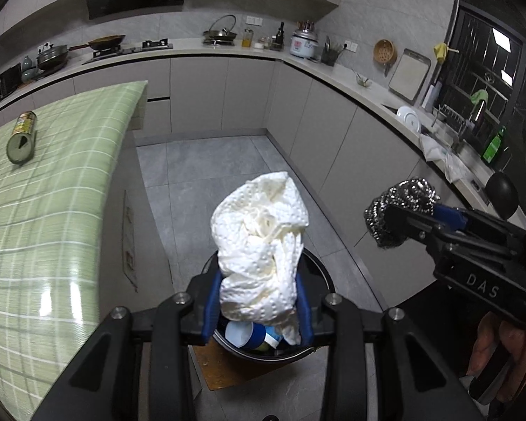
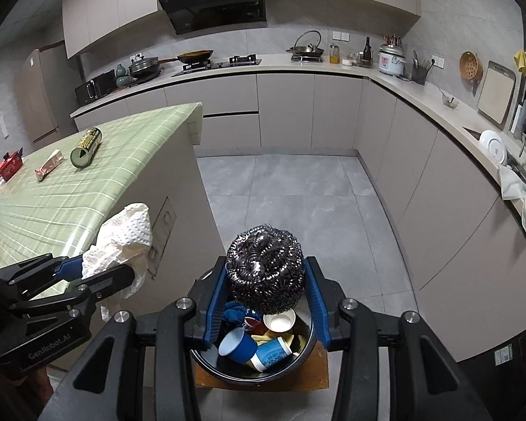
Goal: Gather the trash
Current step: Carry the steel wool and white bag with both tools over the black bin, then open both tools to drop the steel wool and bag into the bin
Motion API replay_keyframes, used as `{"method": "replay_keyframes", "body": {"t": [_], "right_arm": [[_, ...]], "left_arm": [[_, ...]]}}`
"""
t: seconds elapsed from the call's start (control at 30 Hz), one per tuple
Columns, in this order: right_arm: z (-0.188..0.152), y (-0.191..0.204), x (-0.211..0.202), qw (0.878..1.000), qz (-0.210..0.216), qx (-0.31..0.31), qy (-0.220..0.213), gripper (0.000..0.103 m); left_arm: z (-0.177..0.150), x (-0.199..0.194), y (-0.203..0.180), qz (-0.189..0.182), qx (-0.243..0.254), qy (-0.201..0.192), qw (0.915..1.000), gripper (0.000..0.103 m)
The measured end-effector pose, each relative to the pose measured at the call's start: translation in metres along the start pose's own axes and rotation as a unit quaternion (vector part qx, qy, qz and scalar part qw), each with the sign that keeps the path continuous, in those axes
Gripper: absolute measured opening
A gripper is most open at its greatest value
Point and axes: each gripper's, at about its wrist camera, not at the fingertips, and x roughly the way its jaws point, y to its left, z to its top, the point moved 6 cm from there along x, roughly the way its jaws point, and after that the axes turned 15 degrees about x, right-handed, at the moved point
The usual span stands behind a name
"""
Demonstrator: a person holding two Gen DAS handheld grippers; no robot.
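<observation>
Kitchen floor: above the bin (image 2: 307,345), towel (image 1: 263,245) is clamped by left tool (image 1: 257,310), scourer (image 2: 265,270) by right tool (image 2: 265,310); what looks like cups lie inside.

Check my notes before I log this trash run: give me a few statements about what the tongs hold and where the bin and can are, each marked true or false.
1. The left tongs are shut on a paper towel. True.
2. The right tongs hold a blue cup. False: they hold a steel scourer; the blue cup lies in the bin.
3. The bin is empty. False: cups and other trash lie in it.
4. A can lies on its side on the green table. True.
5. The bin stands on the table. False: it sits low beside the table, on a brown board.
</observation>
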Motion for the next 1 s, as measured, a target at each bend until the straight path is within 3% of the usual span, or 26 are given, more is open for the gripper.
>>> {"method": "replay_keyframes", "body": {"t": [1.0], "right_arm": [[-0.026,-0.011,0.122,0.995,0.011,-0.023,0.092,0.045]], "left_arm": [[-0.055,0.090,-0.002,-0.007,-0.031,0.097,0.9948,0.037]]}}
